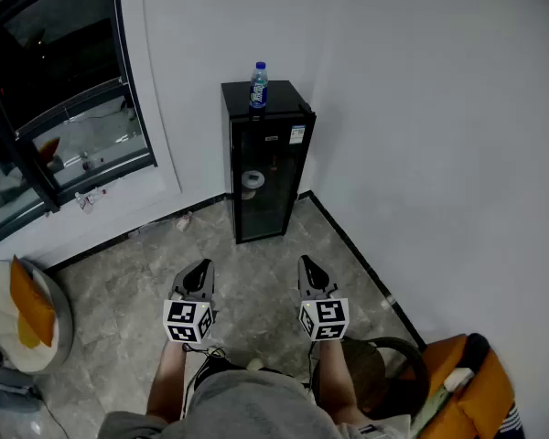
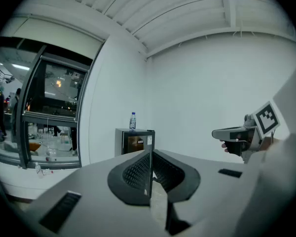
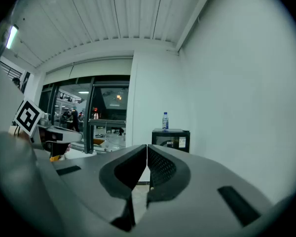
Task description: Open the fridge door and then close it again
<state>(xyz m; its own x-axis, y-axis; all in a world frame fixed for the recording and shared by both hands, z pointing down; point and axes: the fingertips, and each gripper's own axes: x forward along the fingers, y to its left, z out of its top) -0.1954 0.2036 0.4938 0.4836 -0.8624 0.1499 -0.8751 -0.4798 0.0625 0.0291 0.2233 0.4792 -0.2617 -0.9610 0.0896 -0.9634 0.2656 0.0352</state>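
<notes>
Fridge door (image 1: 261, 176) rigid, glazed, probably light; hook its free edge; left gripper (image 1: 199, 268) and right gripper (image 1: 308, 265) pressed together, empty.

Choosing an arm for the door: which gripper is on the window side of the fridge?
The left gripper, held toward the window; the right gripper is toward the bare white wall. Both are shut, empty and short of the fridge.

A blue-capped water bottle (image 1: 259, 85) stands upright near the corner of the white walls (image 1: 421, 108). A dark-framed window (image 1: 64, 90) fills the upper left. On the grey marbled floor (image 1: 256, 282), an orange cushion (image 1: 29, 305) lies in a round seat at the left, and an orange padded object (image 1: 467, 396) sits at the lower right.
</notes>
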